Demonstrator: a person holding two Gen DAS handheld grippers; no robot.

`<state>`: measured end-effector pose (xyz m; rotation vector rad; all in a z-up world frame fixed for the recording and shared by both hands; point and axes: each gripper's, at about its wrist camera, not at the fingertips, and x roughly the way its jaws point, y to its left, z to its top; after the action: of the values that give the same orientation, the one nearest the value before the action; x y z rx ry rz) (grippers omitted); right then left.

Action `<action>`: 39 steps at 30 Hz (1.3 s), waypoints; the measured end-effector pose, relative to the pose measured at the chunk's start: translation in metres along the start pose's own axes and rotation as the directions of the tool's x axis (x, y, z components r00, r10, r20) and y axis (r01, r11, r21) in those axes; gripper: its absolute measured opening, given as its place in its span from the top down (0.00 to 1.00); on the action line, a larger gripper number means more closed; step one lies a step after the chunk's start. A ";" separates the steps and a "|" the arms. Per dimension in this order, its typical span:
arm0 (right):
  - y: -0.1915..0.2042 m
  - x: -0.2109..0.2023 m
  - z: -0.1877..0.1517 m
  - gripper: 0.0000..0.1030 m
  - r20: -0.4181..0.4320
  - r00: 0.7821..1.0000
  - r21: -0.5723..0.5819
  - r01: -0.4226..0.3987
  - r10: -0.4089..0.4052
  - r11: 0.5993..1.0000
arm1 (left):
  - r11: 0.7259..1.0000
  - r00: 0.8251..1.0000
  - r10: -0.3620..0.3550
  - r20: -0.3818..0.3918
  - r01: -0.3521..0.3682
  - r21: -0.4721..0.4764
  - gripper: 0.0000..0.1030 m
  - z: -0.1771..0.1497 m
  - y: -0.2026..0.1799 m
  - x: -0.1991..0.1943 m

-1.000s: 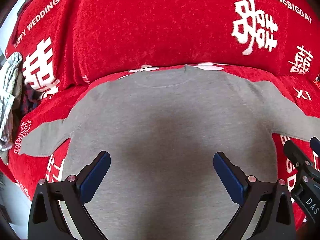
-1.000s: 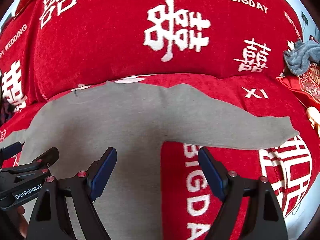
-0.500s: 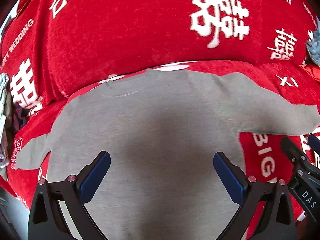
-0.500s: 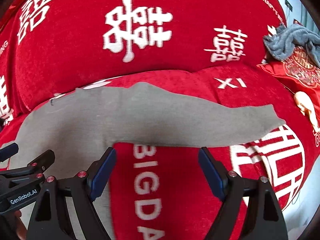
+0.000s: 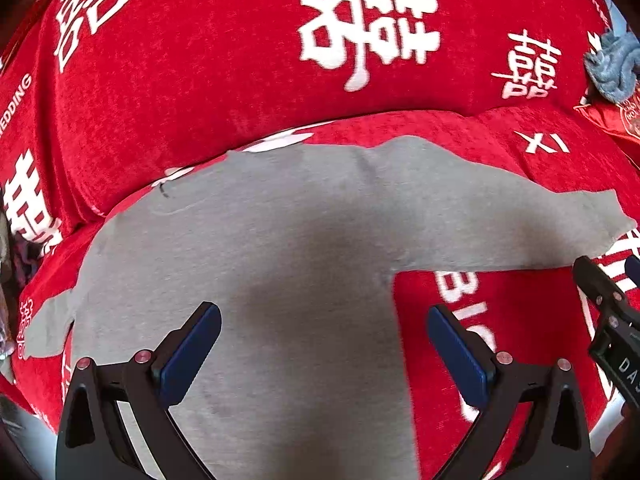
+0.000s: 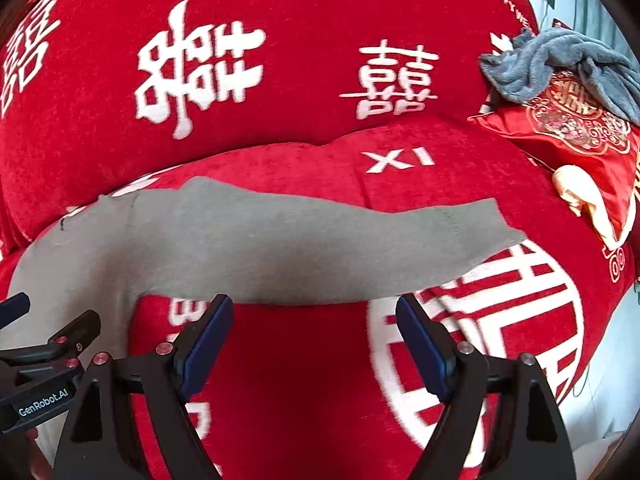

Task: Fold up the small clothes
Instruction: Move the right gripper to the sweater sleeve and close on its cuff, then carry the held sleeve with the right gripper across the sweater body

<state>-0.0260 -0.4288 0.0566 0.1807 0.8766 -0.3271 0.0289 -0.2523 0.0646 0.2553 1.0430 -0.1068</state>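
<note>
A small grey long-sleeved top lies flat on a red sofa seat, neck towards the backrest. Its right sleeve stretches out to the right, its left sleeve to the left. My left gripper is open and empty above the top's body, near its right side edge. My right gripper is open and empty over the red cover, just in front of the right sleeve. Each gripper shows at the edge of the other's view.
The sofa cover is red with white characters and lettering, and the backrest rises behind the top. A crumpled blue-grey cloth lies on a red embroidered cushion at the right. More clothes lie at the far left.
Both grippers have moved to the right over the sofa, from the top's body towards its right sleeve. Both stayed open and empty. The top has not moved.
</note>
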 end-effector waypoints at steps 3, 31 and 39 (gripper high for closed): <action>-0.016 0.004 0.003 0.17 -0.001 1.000 0.010 0.018 -0.018 1.000 | 1.000 1.000 -0.006 0.001 0.006 0.013 0.00 0.004 -0.014 0.000; -0.148 0.116 0.035 0.93 -0.059 0.998 0.191 -0.012 0.023 0.982 | 1.000 0.998 -0.023 -0.060 0.022 -0.021 0.00 0.029 -0.055 0.046; -0.168 0.053 0.022 0.94 0.124 0.990 0.316 -0.100 0.064 0.943 | 0.998 0.998 -0.018 -0.062 0.014 -0.066 0.00 0.033 -0.033 0.054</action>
<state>-0.0376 -0.6033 0.0256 0.4962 0.6978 -0.3978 0.0769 -0.2910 0.0281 0.1921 1.1089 -0.0797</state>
